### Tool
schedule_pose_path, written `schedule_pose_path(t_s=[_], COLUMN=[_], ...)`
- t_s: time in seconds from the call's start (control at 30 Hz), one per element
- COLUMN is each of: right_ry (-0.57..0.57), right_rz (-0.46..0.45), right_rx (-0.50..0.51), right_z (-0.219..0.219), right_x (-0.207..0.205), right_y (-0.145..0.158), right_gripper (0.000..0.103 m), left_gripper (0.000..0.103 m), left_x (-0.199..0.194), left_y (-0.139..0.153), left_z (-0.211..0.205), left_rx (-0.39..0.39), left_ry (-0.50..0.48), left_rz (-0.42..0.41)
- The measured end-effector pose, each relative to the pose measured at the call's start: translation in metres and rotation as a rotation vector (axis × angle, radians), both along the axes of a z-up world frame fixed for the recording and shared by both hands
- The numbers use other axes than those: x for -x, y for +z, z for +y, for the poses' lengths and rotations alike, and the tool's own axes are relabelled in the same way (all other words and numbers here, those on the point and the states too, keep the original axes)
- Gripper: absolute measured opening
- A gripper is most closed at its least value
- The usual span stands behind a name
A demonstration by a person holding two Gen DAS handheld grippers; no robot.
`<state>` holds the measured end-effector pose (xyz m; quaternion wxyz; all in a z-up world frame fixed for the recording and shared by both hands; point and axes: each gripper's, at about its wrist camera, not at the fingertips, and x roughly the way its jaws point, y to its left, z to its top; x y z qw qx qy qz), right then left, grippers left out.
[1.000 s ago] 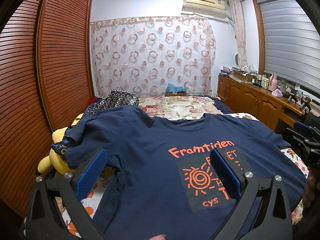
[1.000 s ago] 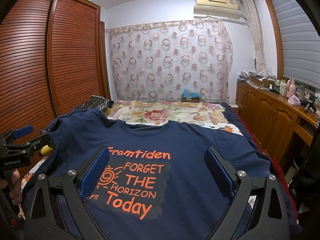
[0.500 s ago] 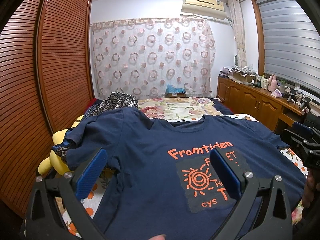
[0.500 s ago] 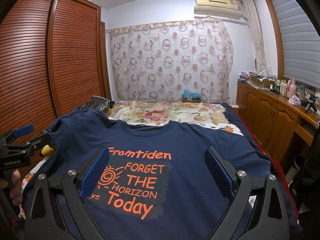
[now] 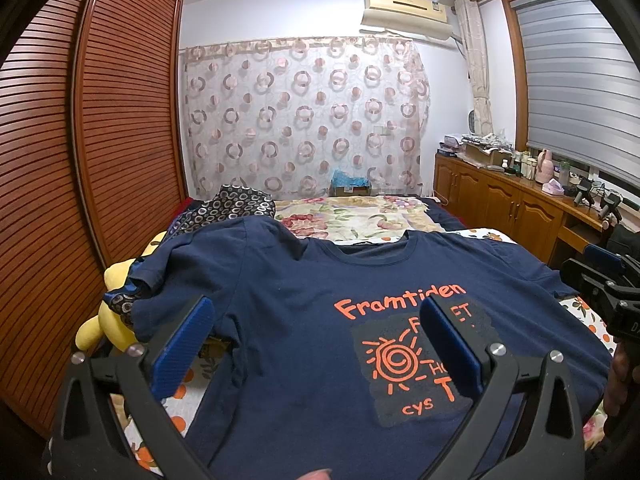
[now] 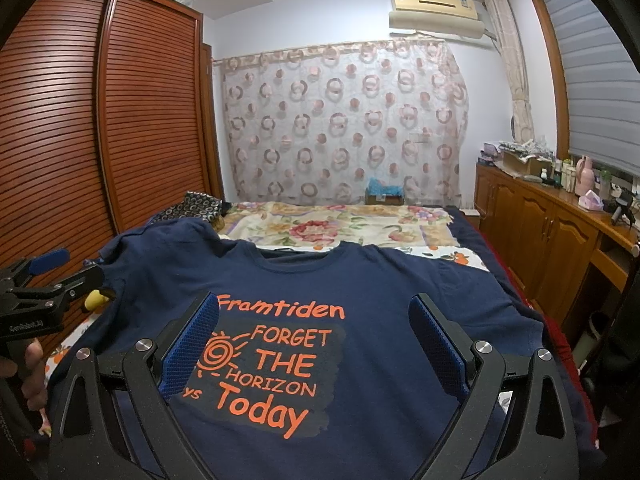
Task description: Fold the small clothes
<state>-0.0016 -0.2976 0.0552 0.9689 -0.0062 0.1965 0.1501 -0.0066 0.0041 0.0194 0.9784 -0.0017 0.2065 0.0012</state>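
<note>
Currently the navy T-shirt (image 6: 360,380) lies face up and spread on the bed (image 6: 360,224), collar toward the far curtain (image 6: 340,120) and printed chest panel nearest the cameras. Compared with the views from a second ago, almost nothing has changed: the shirt keeps the same outline, and both tools show only a slight drift in framing. Treat this as a pause before the first fold, not as progress. The left gripper (image 5: 316,344) hovers above the shirt's left half with its jaws spread wide and nothing between them; its blue pads (image 5: 184,344) are clear of the fabric. The right gripper (image 6: 316,344) hovers over the printed panel in the same condition, jaws fully apart and empty. Each tool also appears at the edge of the other's view, held by a hand (image 6: 32,372). The shirt's left sleeve (image 5: 168,280) is not flat: it drapes over a yellow plush toy (image 5: 108,320) and a patterned cloth (image 5: 236,208) at the bed's edge beside the slatted wardrobe (image 5: 80,160). Judgement: no fold has been started. The raised sleeve will probably need flattening or drawing inward first, otherwise the fold line may come out uneven. Both tools would have to descend to the hem or sleeve edges before closing.
</note>
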Motion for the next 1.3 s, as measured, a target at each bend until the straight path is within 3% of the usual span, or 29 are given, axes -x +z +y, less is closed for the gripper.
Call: schedule_pose_path(t_s=[0.93, 1.3], right_ry=[0.008, 0.073], right_rz=[0.008, 0.129], right_rx=[-0.001, 0.024], right_z=[0.007, 0.023], right_x=[0.001, -0.019], right_y=[-0.001, -0.028], right_gripper=[0.098, 0.098], left_gripper=[0.103, 0.103], left_x=[0.003, -0.006], left_y=[0.001, -0.021], left_z=[-0.004, 0.016], left_rx=[0.007, 0.029], left_ry=[-0.007, -0.015], left_rz=[0.003, 0.066])
